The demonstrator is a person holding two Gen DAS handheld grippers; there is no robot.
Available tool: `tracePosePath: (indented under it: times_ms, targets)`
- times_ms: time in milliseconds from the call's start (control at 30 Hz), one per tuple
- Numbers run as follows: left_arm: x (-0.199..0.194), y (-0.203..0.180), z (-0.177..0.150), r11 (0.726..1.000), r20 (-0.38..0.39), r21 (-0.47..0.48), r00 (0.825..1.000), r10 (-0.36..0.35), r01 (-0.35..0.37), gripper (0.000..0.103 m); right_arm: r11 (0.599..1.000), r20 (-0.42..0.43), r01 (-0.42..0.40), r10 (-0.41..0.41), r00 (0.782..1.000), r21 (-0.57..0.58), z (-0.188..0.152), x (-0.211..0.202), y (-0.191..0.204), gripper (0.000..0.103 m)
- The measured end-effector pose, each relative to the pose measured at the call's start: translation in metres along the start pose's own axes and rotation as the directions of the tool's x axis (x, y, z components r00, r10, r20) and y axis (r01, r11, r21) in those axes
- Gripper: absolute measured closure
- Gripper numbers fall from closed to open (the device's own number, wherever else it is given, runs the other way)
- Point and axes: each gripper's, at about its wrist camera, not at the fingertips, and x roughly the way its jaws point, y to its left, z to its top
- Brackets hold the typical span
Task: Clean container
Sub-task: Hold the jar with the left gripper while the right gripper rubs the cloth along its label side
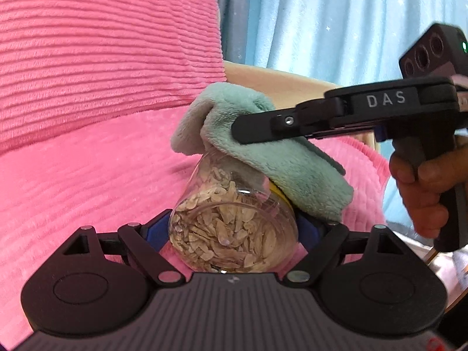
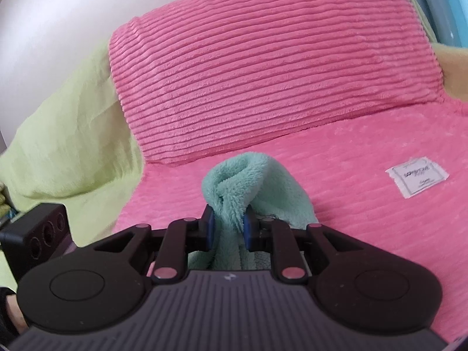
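Note:
A clear glass jar (image 1: 231, 222) filled with pale dried slices lies tilted in my left gripper (image 1: 234, 228), which is shut on its body. A bit of yellow (image 1: 279, 191) shows at the jar's far end, under the cloth. A mint-green fluffy cloth (image 1: 263, 152) is draped over the top of the jar. My right gripper (image 1: 242, 130) comes in from the right and presses into that cloth. In the right wrist view the right gripper (image 2: 227, 228) is shut on a bunched fold of the cloth (image 2: 248, 181); the jar is hidden there.
A pink ribbed cushion (image 2: 263, 67) leans at the back on a pink blanket (image 2: 365, 234) with a white label (image 2: 416, 180). A lime-green pillow (image 2: 67, 134) lies at the left. Blue curtains (image 1: 336, 20) hang behind. A person's hand (image 1: 424, 187) holds the right gripper's handle.

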Motion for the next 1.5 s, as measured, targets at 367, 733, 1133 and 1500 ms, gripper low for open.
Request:
tracePosePath:
  times_ms: [367,733,1133,1500]
  targets:
    - [-0.001,-0.037,-0.016,0.893,0.029,0.414,0.983,0.183,-0.179,0.017,0.985,-0.066,-0.168,0.165,0.984,-0.046,-0.010,0.002,0.039,0.086]
    - [0.009,-0.034,-0.009,0.888,0.037,0.420,0.981,0.191,-0.189,0.017,1.000,0.020,-0.012,0.012,1.000,0.005,-0.009,0.020,0.038,0.088]
    - [0.002,-0.034,-0.012,0.893,0.036,0.409,0.981,0.189,-0.186,0.017,0.986,-0.036,-0.168,0.168,0.985,-0.012,-0.016,0.086,0.117,0.086]
    - [0.006,-0.034,-0.008,0.890,0.039,0.415,0.981,0.192,-0.190,0.017,0.997,-0.001,-0.073,0.073,0.997,-0.020,-0.021,0.137,0.173,0.087]
